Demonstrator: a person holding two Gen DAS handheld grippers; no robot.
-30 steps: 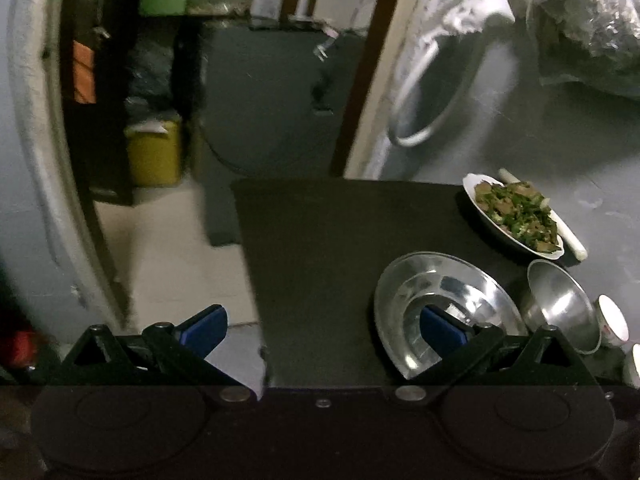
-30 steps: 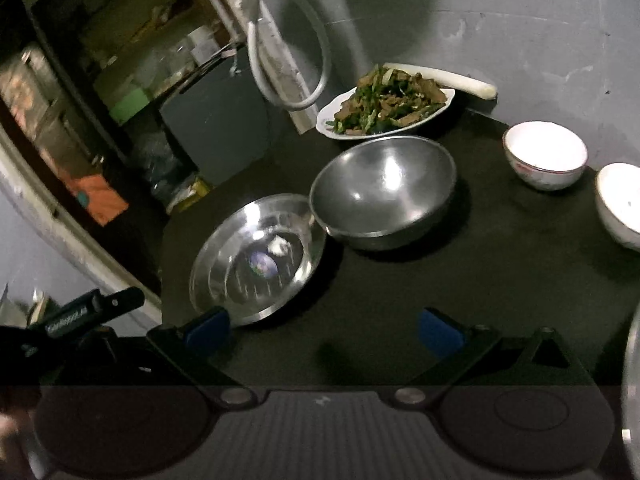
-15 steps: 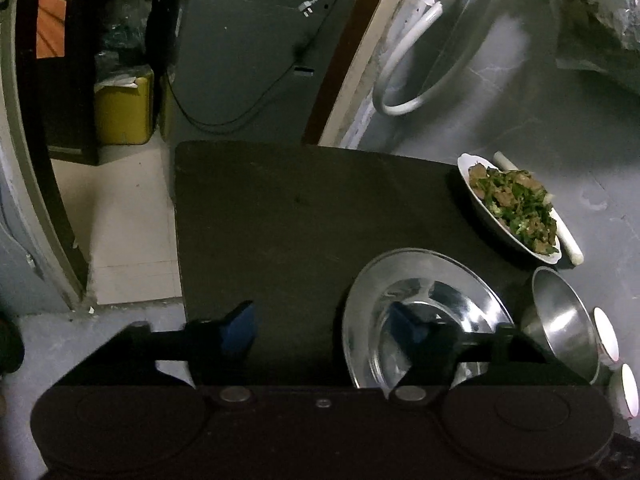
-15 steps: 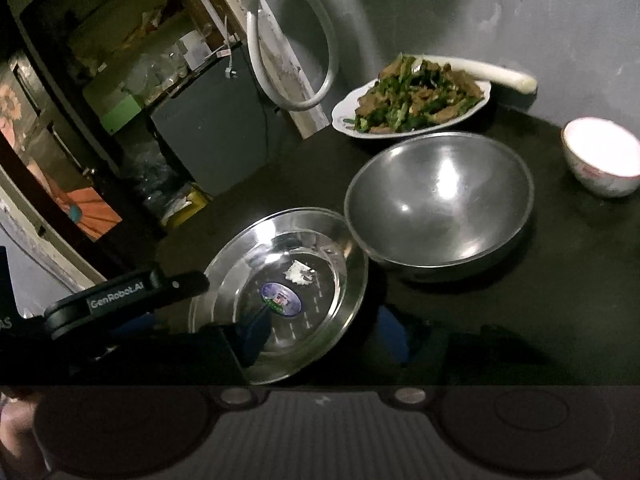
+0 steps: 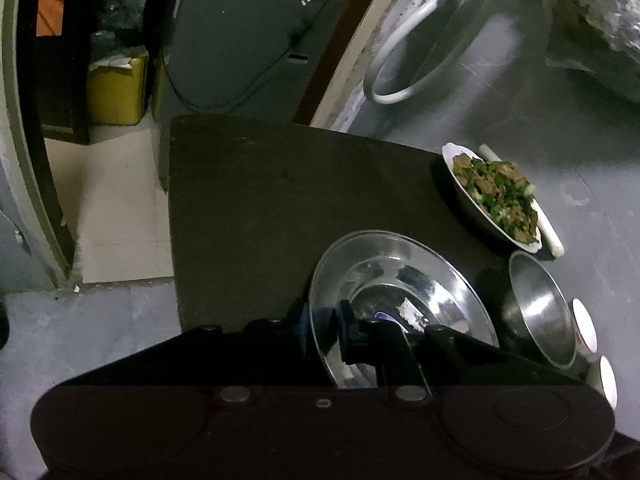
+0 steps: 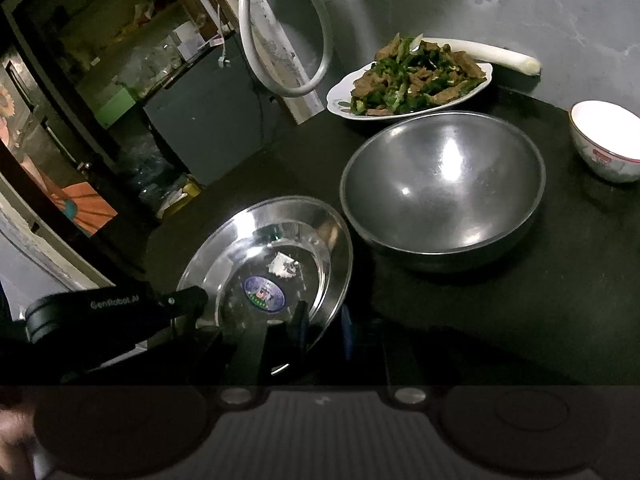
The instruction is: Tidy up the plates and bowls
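Left gripper [image 5: 325,320] clamped on the near rim of the steel plate [image 5: 400,276], blue-padded fingers pinching the thin edge from both sides. Right gripper [image 6: 323,322] likewise closed on the same plate's [image 6: 272,264] rim at another spot, one finger inside the lip, one outside. Left gripper's black body [image 6: 116,312] visible from the right wrist view, reaching in at the plate's left edge.

Plate round, shallow, polished and mirror-bright, with a broad sloping rim and flat centre; no long axis to speak of, open face up, near the front left of the dark matte table [image 5: 248,200]. Round printed sticker [image 6: 264,294] and a pale smear [image 6: 284,266] on its centre, sharp only from the right wrist; sticker mostly hidden behind the fingers in the left view.

Just beside it, a deep hemispherical steel bowl [image 6: 442,188], brushed and duller, upright. Behind, an oval white dish of greens and brown strips [image 6: 412,76], long axis running along the wall, with a pale leek stalk [image 6: 496,54] beside it. White ceramic bowl [image 6: 606,144] well to the right; second white bowl [image 5: 607,378] seen only from the left wrist. Yellow bin [image 5: 116,92] on the floor, also left view only.
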